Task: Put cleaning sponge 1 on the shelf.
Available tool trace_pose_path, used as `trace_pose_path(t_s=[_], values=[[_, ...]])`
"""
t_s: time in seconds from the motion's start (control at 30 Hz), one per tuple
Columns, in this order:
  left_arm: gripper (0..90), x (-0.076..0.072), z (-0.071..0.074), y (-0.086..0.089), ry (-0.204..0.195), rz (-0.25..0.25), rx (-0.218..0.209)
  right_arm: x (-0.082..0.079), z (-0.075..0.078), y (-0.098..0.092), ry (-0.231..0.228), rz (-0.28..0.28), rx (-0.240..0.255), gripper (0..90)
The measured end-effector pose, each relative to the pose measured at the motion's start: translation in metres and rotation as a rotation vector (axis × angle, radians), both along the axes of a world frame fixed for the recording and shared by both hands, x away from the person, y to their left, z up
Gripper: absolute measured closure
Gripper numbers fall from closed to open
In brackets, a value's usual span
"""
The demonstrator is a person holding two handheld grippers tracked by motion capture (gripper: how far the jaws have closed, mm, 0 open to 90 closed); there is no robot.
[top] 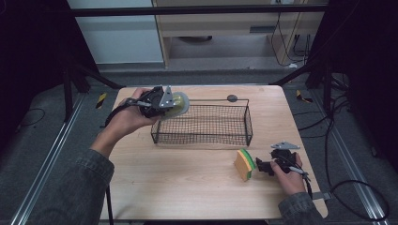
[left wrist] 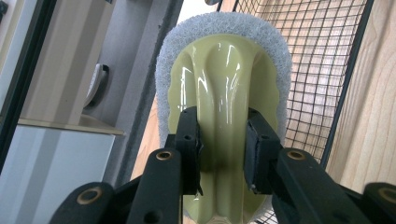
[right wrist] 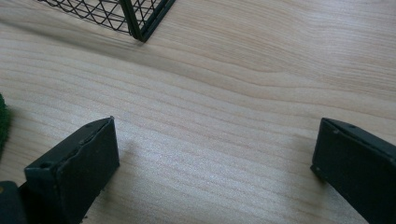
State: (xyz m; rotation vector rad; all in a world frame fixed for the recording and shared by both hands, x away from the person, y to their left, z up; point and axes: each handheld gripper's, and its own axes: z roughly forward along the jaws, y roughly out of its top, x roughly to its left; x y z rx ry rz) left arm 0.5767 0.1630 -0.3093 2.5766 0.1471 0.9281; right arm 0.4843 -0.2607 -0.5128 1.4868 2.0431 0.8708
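Left fingers [left wrist: 190, 140]: 2 black pads clamped on the pale green handle of a scrubber, 1 on each side of its raised middle ridge.
Left gripper [top: 157, 102]: held in the person's left hand [top: 126, 118], above the far left corner of the basket.
Scrubber [left wrist: 223, 88]: shiny pale green plastic with a grey scouring pad wrapped round its rounded end; off the table, at the basket's far left corner, near the table's far left corner.
Right fingers [right wrist: 81, 163]: 2 pads wide apart, bare wood between them, nothing gripped.
Right gripper [top: 264, 165]: low over the table near its right edge, in the right hand [top: 288, 174].
Sponge [top: 244, 164]: yellow with a green face, standing on edge just beside the right gripper, in front of the basket's near right corner.
Basket [top: 202, 136]: black wire mesh, rectangular, at the far middle of the table [top: 187, 187].
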Motion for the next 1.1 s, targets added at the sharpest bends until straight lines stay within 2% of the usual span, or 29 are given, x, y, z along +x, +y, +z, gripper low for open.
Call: trace_pose_path(t_s=[0.23,0.5,0.63,0.73,0.77,0.83,0.87,1.1], values=[[70.2,-0.001,0.002,-0.006,0.007,-0.035,0.038,0.000,0.000,0.000,-0.002,0.000,-0.002,0.7],[70.2,0.005,0.000,-0.016,0.000,-0.056,0.029,-0.001,0.000,0.001,-0.003,-0.005,0.003,0.7],[70.2,0.009,-0.005,-0.024,-0.003,-0.073,0.052,-0.001,0.000,0.001,-0.003,-0.006,0.002,0.7],[70.2,0.010,-0.005,-0.025,-0.007,-0.074,0.060,-0.001,0.000,0.001,-0.003,-0.005,-0.004,0.7],[70.2,0.010,-0.007,-0.026,-0.012,-0.070,0.079,-0.001,0.000,0.001,-0.003,-0.006,-0.003,0.7],[70.2,0.010,-0.008,-0.025,-0.014,-0.072,0.083,-0.001,0.000,0.001,-0.006,-0.004,-0.006,0.7],[70.2,0.011,-0.011,-0.024,-0.011,-0.069,0.103,-0.002,0.000,0.001,-0.006,-0.003,-0.006,0.7],[70.2,0.014,-0.015,-0.019,0.001,-0.057,0.110,-0.002,0.000,0.001,-0.005,-0.002,-0.006,0.7]])
